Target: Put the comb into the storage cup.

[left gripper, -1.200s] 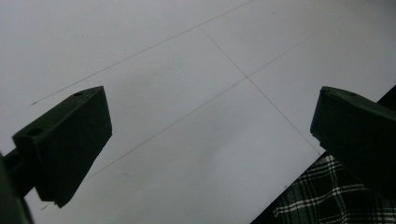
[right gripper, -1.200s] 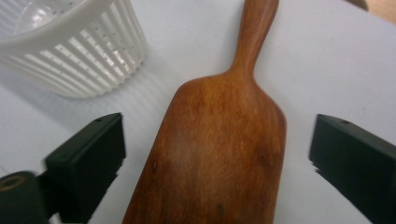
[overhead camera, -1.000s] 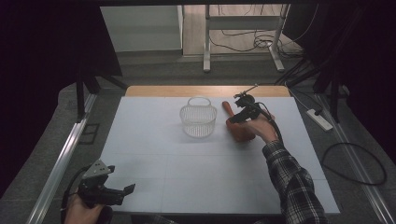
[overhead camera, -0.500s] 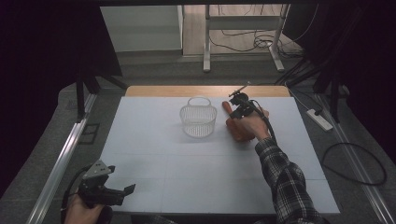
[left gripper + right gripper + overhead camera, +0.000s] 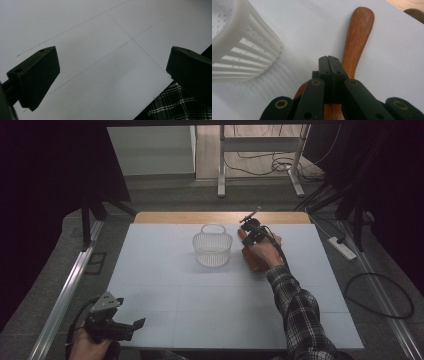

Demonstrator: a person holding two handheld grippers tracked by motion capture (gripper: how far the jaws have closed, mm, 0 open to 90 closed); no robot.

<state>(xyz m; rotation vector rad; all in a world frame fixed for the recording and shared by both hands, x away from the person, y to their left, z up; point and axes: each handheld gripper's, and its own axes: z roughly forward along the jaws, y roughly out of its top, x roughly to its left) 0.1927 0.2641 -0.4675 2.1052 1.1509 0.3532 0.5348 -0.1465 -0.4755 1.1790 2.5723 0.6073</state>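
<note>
Looking down from the high view, you hold the right hand-held gripper (image 5: pixel 248 223) at the far side of the table (image 5: pixel 165 270), just right of the white basket (image 5: pixel 212 248). Your right hand (image 5: pixel 262 251) lies over a brown wooden utensil (image 5: pixel 245 236), of which little shows. Your left hand-held gripper (image 5: pixel 131 326) sits well apart at the near left corner, its jaws spread.

Turning to the left gripper view, your left hand-held gripper (image 5: pixel 112 75) has its two black jaws wide apart with nothing between them, above bare white table (image 5: pixel 100 50); a bit of plaid sleeve (image 5: pixel 172 105) shows at the lower right.

Moving to the right gripper view, your right hand-held gripper (image 5: pixel 329 58) has just closed; its jaws are pressed flat together, with nothing visible between them. They sit directly over the wooden utensil (image 5: pixel 358 37), whose handle runs away to a rounded end. Whether they touch it you cannot tell. The ribbed white basket (image 5: pixel 242 50) stands just beside, at the left.
</note>
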